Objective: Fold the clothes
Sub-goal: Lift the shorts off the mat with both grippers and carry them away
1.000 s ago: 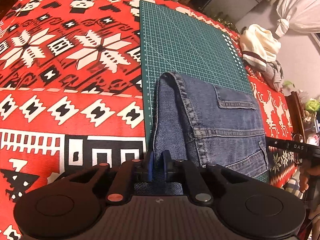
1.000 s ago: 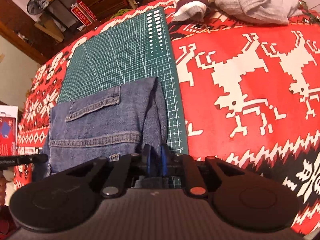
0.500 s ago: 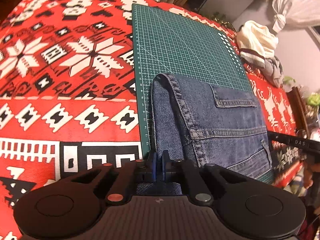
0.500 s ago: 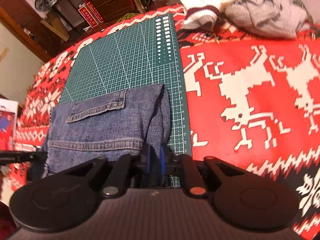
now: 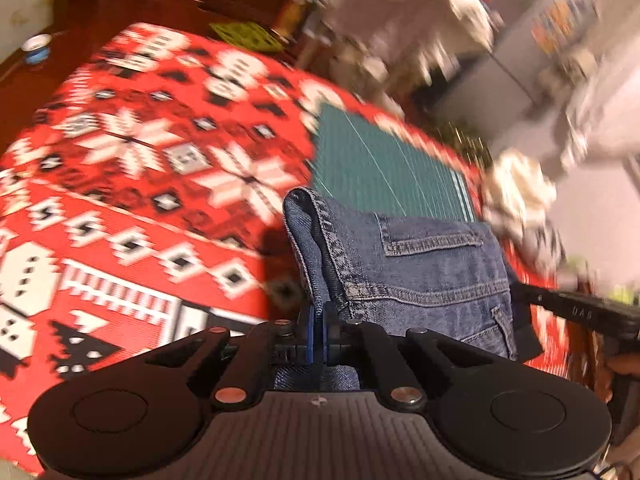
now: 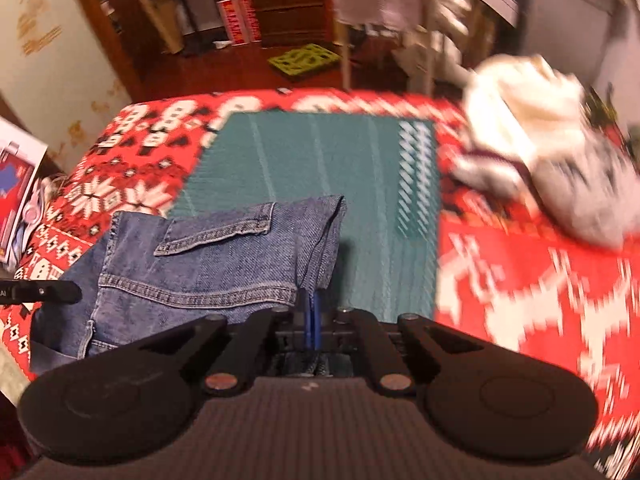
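The left hand-held gripper (image 5: 318, 322) is pressed together on the near left edge of the folded jeans (image 5: 420, 272), with denim pinched between its blue pads. The right hand-held gripper (image 6: 312, 320) is likewise clamped on the near right edge of the jeans (image 6: 208, 268). The garment is thus held at two opposite edges, which is judged to keep the folded stack taut and level so that its layers are not disturbed while it is carried.

The jeans are seen raised off the cutting mat (image 5: 380, 168), with the far fold hanging free above it and the near portion gathered at the pads. A shadow is cast on the tablecloth (image 5: 140, 184) below the left edge, consistent with a lifted bundle. Heavy blur is present in both views beyond the denim, so fine background detail cannot be told.

The denim is a mid-blue, stiff twill with pale contrast stitching, a flapped pocket and a thick rolled seam at the left fold. The mat is a flat, green, gridded sheet. The surface is covered by a red cloth patterned in white and black. A soft heap of cream and grey clothes (image 6: 552, 152) is left at the far right, well apart from the jeans, presumably awaiting folding.
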The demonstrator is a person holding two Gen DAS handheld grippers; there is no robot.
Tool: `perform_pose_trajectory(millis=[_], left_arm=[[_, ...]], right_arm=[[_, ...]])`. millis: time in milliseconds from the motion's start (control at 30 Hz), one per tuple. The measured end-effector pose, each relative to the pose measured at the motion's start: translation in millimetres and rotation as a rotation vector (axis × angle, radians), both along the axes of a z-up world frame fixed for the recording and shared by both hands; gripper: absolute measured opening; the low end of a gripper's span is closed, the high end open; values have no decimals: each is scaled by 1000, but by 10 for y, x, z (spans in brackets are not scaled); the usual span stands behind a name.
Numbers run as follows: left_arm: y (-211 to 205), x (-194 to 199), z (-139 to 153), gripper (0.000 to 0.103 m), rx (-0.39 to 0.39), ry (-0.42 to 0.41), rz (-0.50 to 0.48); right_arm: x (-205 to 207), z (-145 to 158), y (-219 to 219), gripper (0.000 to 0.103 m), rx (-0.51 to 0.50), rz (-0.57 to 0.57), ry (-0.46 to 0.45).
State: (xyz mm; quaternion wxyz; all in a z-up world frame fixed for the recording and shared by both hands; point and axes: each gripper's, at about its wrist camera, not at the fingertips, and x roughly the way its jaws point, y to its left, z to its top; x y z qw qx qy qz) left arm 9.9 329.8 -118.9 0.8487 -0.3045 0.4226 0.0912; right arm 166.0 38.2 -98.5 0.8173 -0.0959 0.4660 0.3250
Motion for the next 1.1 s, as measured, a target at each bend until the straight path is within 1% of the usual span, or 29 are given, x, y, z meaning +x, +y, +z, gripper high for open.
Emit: perform_pose_trajectory(millis=[100, 200, 333, 433, 500, 667, 733, 800, 900, 1000, 1100], left_arm=[[242, -152, 98, 4, -33, -49, 129], [486, -313, 174, 4, -68, -96, 261], [761, -498, 215, 4, -90, -138, 441], [914, -617, 215, 4, -89, -155, 552], [1003, -686, 190, 4, -85, -158, 602], [1215, -781, 48, 4, -107, -157, 718], [1304, -788, 3, 4, -116, -153, 762], [1376, -763, -18, 4, -122, -152, 785], [1473, -718, -36, 4, -122, -154, 801], [1535, -666, -89, 4, -146, -148, 817], [1524, -632, -125, 4, -146, -150, 801]], right_arm=[[116, 204, 517, 2, -17, 72, -45], [219, 408, 1159, 2, -35, 157, -92], [255, 613, 2078, 2, -60, 289, -153], [243, 669, 2723, 2, -56, 368, -154], [219, 677, 3128, 2, -52, 416, -153], [167, 562, 3965, 2, -78, 516, -156], [183, 480, 4205, 2, -75, 527, -144], [195, 392, 4432, 2, -77, 532, -135], [217, 215, 4751, 2, -91, 552, -133], [244, 40, 4937, 2, -93, 558, -126], [317, -86, 5108, 2, -93, 551, -116]])
